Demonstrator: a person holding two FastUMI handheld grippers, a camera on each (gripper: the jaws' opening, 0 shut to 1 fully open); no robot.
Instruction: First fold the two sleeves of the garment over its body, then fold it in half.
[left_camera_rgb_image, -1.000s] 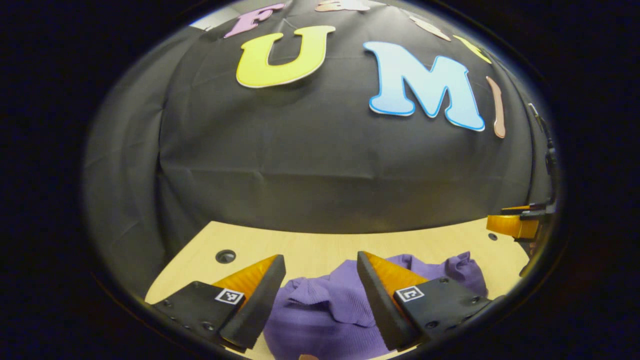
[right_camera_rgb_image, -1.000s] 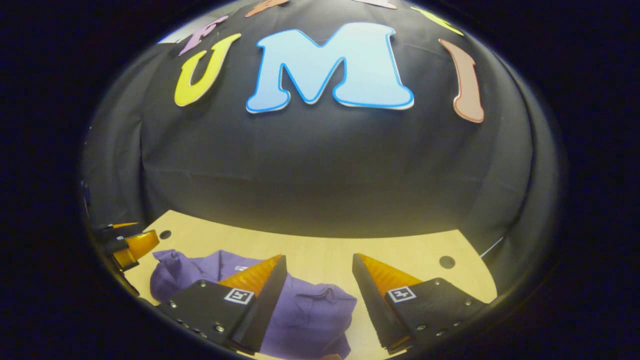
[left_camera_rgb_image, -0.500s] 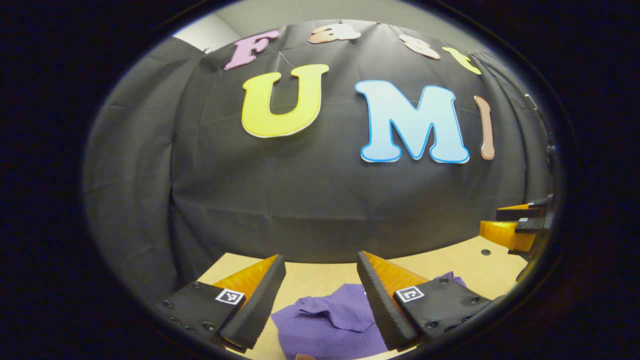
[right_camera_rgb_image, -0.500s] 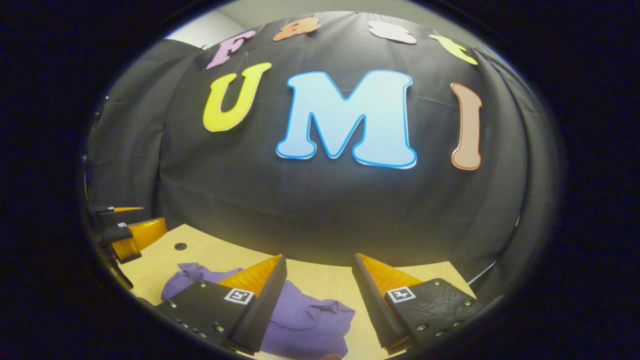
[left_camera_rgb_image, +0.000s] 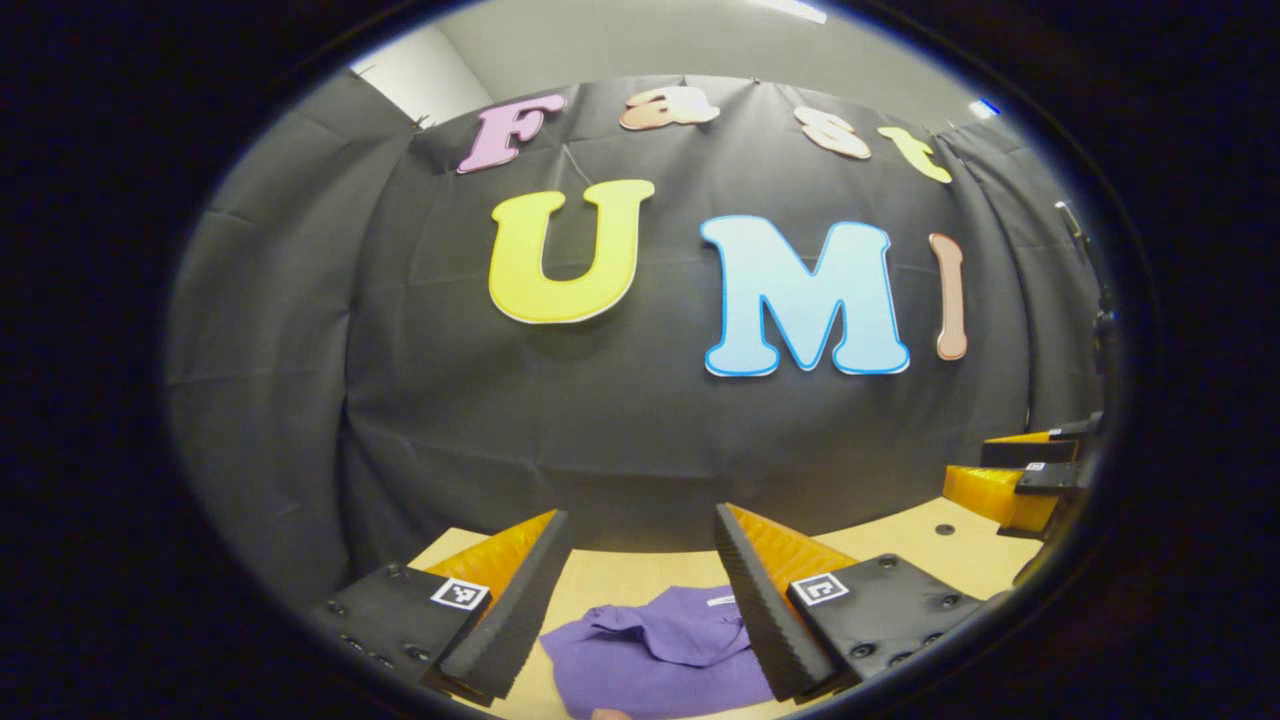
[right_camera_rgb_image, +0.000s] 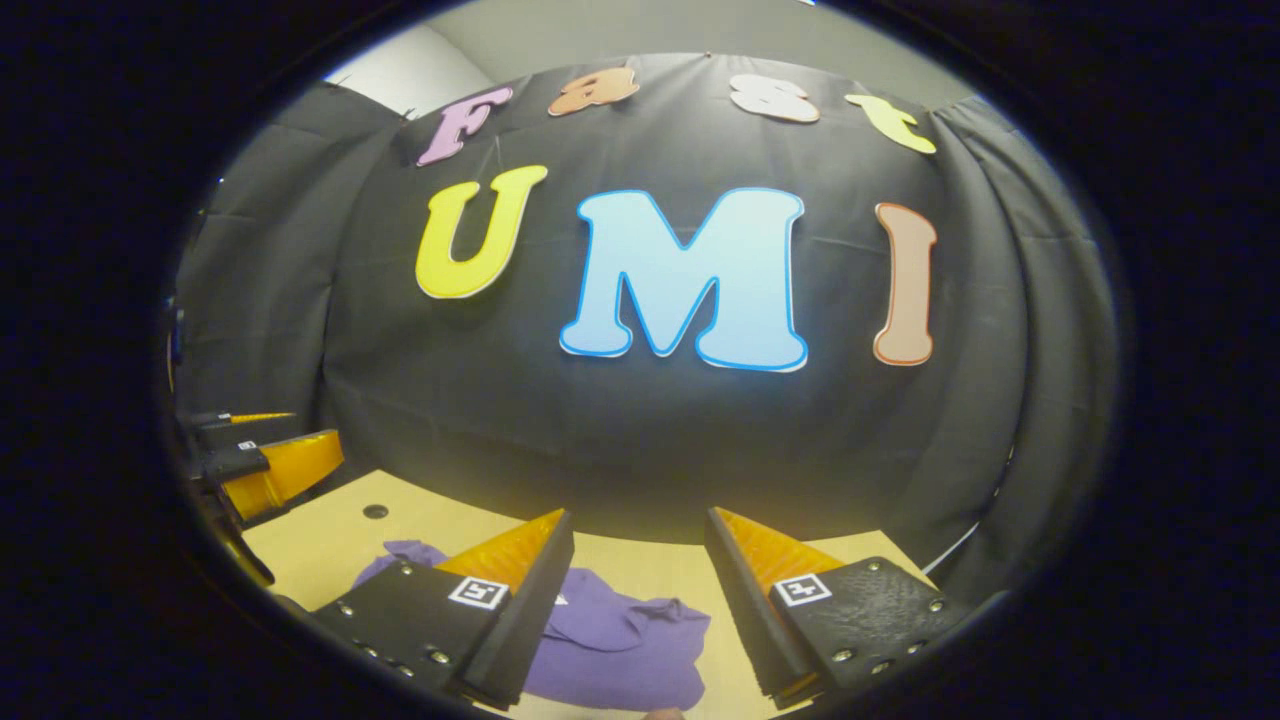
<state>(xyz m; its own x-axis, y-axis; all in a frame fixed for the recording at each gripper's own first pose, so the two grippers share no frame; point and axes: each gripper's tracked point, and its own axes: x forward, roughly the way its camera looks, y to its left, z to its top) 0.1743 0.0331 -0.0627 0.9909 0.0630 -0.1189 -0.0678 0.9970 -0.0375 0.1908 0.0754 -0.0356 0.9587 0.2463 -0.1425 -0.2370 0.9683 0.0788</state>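
Nearest, the left gripper (left_camera_rgb_image: 640, 590) hangs above the table with its jaws spread wide, gripping nothing; the right gripper (right_camera_rgb_image: 638, 590) hangs likewise, wide and empty. Below them the crumpled purple knit garment (left_camera_rgb_image: 660, 650) lies on the light wooden table (left_camera_rgb_image: 900, 545), backed by the black cloth wall (right_camera_rgb_image: 640, 430).

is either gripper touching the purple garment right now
Apart. In the left gripper view the left gripper is open above the purple garment on the table; likewise the right gripper in its view.
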